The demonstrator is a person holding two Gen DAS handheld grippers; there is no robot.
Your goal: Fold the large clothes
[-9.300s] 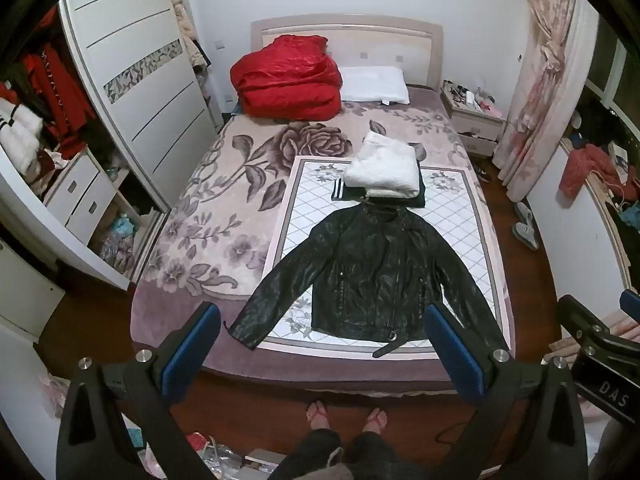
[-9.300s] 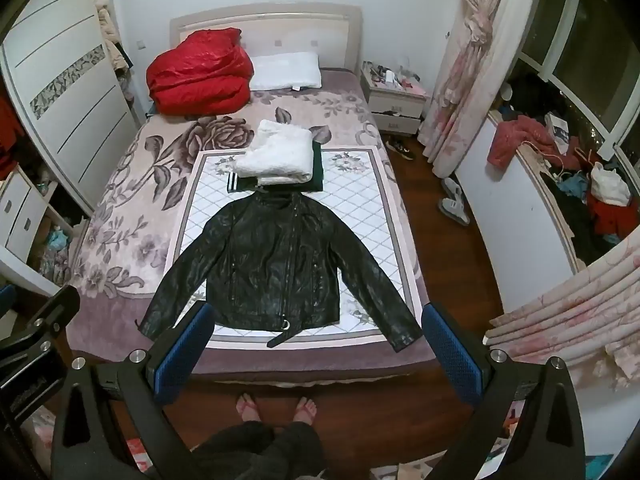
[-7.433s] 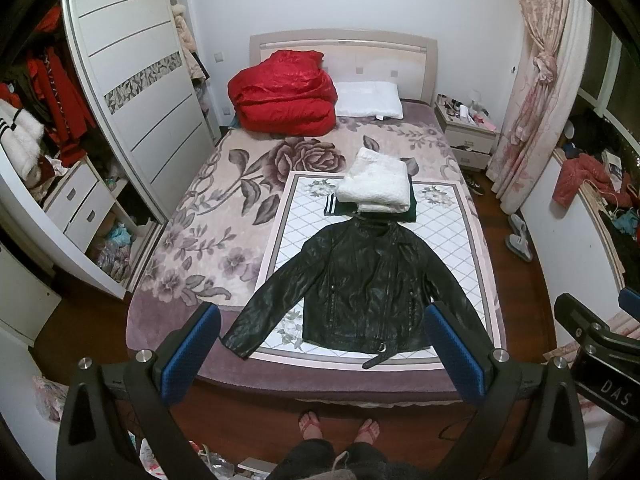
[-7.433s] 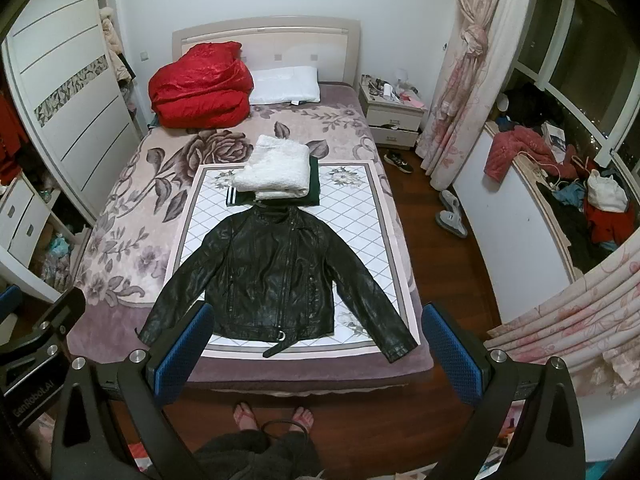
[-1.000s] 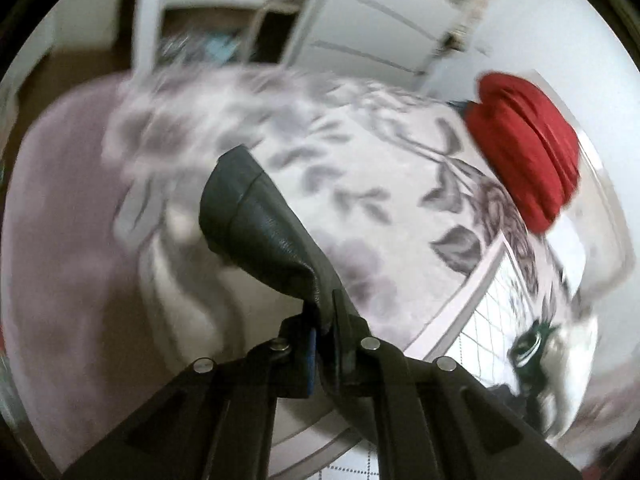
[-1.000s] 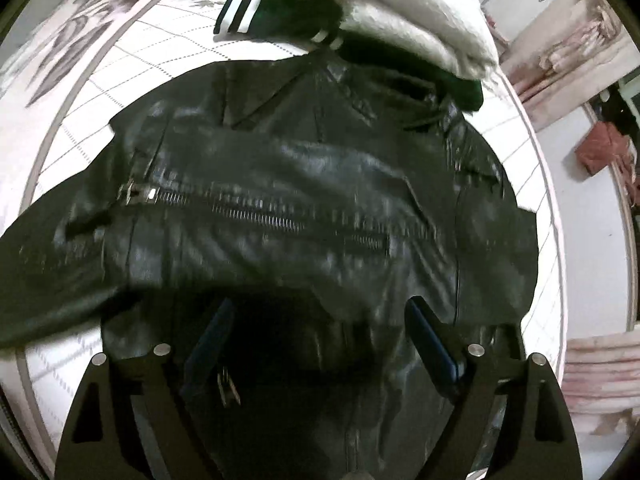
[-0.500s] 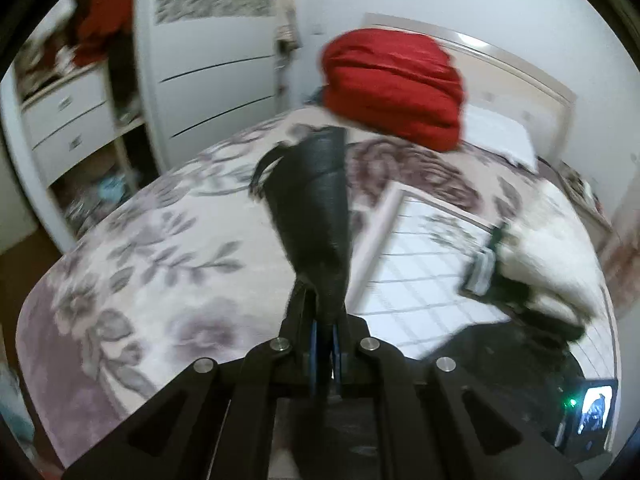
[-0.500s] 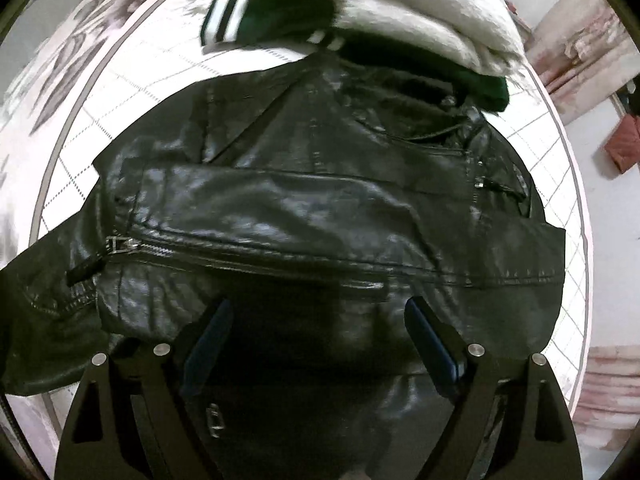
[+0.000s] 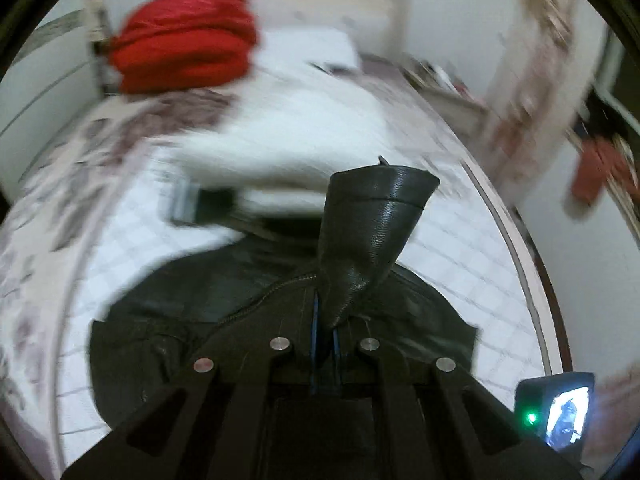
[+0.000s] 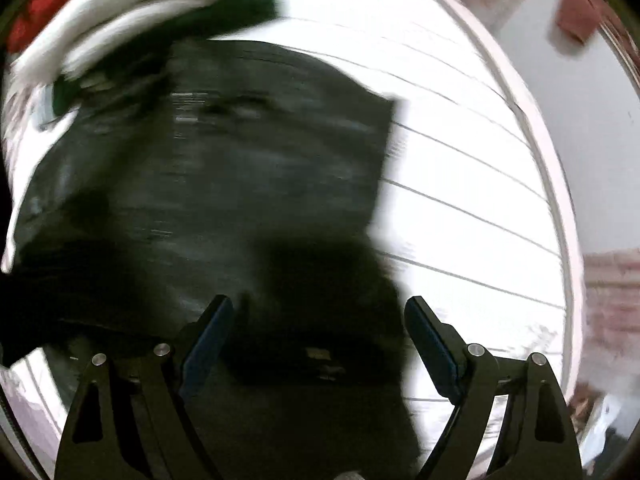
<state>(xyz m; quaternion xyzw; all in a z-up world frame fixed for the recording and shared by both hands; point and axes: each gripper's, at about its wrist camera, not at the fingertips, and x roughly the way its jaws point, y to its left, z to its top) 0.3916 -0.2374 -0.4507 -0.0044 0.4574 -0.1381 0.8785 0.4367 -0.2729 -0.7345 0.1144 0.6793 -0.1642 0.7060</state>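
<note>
In the left wrist view, the left gripper point(image 9: 325, 336) has its two fingers pressed together on the cuff end of a black leather jacket sleeve point(image 9: 370, 232), which stands up out of the fingertips and flares wide at its open end above them. Beyond and below the fingers lies the body of the black leather jacket point(image 9: 224, 304), spread on a white quilted mat point(image 9: 472, 264) with its zipper running diagonally just left of the fingers. Past the raised sleeve sits a folded white garment point(image 9: 304, 136), blurred, with a dark striped piece under its left edge. Far beyond and to the left of the fingers is a red bundle of bedding point(image 9: 184, 36) near the headboard. To the lower right of the fingers a small lit screen with a green light point(image 9: 554, 410) shows

In the right wrist view, the right gripper point(image 10: 316, 336) is spread wide, its blue-padded fingers point(image 10: 208, 336) well apart and holding nothing. The jacket point(image 10: 224, 184) fills the space ahead of and between the fingers, heavily blurred. The mat point(image 10: 472, 184) shows to the right of the right finger. The folded white garment point(image 10: 132, 4) lies far ahead to the left, over something green
</note>
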